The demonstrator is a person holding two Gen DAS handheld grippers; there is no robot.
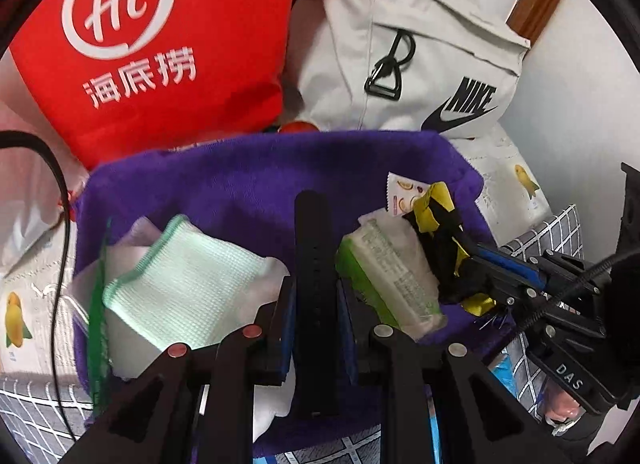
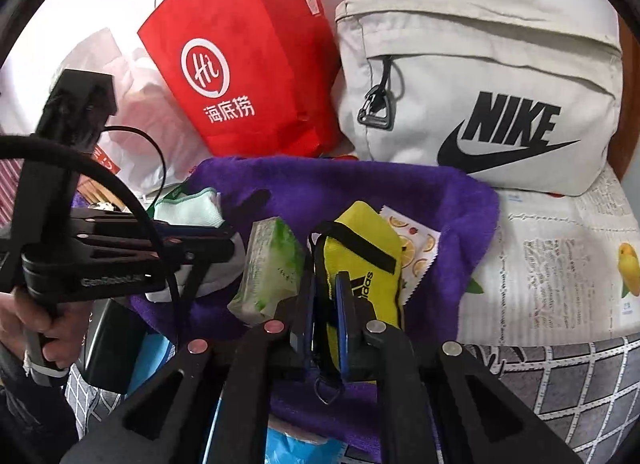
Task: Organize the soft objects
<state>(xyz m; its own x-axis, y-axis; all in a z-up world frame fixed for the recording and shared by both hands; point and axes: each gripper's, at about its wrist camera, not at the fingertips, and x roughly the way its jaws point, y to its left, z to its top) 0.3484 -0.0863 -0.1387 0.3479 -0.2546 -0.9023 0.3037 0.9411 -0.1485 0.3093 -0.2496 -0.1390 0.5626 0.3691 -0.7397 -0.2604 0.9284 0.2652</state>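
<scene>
Left gripper (image 1: 316, 304): jaws are standing nearly closed and are clamping a black strap (image 1: 314, 248) that is running upright between the pads, out past the fingertips.
Right gripper (image 2: 326, 316): jaws are standing almost shut and are pinching the near edge of a yellow Adidas pouch (image 2: 360, 248); the pouch body is extending forward beyond the tips, its black band (image 2: 360, 248) facing up.
Purple towel (image 1: 240, 184): is lying spread beneath both pairs of jaws, probably serving as the collecting surface for the soft items.
Mint cloth (image 1: 188, 284): is resting on the towel to the left of the left jaws, apart from them.
Tissue pack (image 1: 392, 272): is lying just right of the left jaws and just left of the right jaws, between the two grippers.
Fruit-print sachet (image 2: 412, 248): is lying beyond the right jaws, partly under the pouch's far side.
Red Haidilao bag (image 2: 240, 64): is standing well ahead of both jaws, behind the towel.
Grey Nike bag (image 2: 480, 84): is standing ahead and to the right, beside the red bag.
Reason for grip: each item is being held by a thin edge or strap, which is probably letting the soft body hang free for lowering onto the towel.
Person's hand (image 2: 36, 328): is gripping the left gripper's handle, far left of the right jaws.
</scene>
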